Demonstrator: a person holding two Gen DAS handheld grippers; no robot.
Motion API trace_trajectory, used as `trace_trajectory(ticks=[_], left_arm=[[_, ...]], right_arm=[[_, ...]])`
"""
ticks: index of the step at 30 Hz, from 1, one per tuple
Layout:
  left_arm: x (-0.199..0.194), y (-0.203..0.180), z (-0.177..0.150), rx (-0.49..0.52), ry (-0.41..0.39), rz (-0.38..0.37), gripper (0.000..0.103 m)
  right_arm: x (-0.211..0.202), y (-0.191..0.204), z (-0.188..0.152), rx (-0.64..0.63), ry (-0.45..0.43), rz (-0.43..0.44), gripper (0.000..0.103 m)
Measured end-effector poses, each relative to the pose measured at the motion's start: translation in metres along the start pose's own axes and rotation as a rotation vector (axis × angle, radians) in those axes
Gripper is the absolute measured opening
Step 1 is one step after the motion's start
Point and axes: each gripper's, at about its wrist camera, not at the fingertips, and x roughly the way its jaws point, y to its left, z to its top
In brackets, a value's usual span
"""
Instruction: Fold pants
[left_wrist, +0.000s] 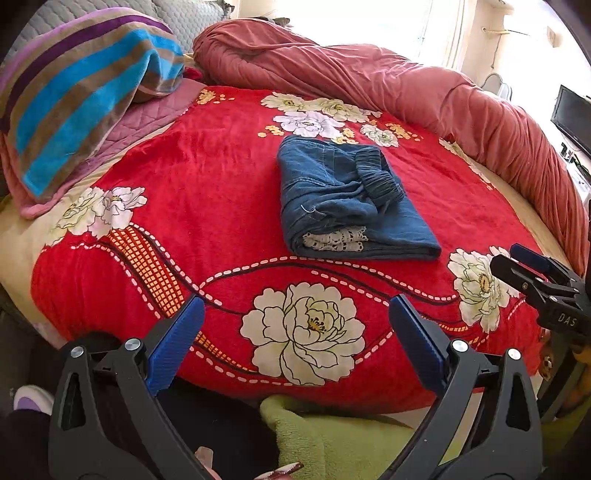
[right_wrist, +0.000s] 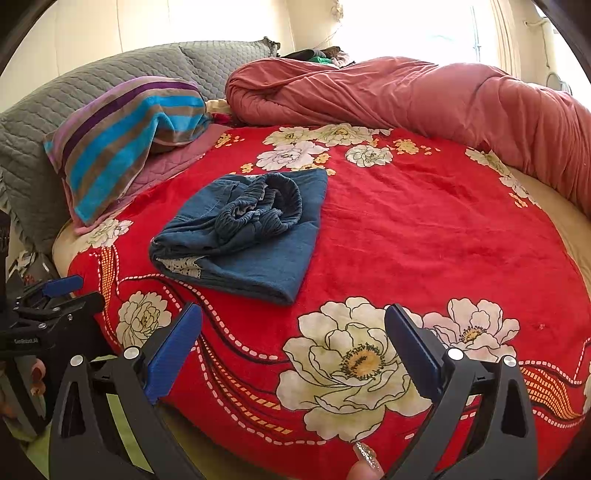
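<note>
Folded pants (left_wrist: 347, 199) mid-blanket (left_wrist: 221, 206), both hand-held grippers spread, clear of edges

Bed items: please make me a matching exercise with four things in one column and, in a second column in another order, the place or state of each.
Things:
1. folded blue denim pants
2. striped blue, brown and purple towel
3. rumpled pink-red quilt
4. blue-padded fingers of the left gripper

Places or states:
A. heaped along the far edge of the bed
B. spread wide apart, holding nothing
C. lying in the middle of the red floral blanket
D. draped over a pillow at the left side

Pairs: 1-C, 2-D, 3-A, 4-B
</note>
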Motion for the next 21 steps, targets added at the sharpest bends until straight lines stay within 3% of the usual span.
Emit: trace_trajectory(ticks=[21], left_arm=[[0.0007, -0.0006, -0.0016, -0.009, 0.018, 0.015, 0.093]], right_arm=[[0.0005, -0.0007, 0.0007, 0.005, 0.005, -0.007, 0.098]])
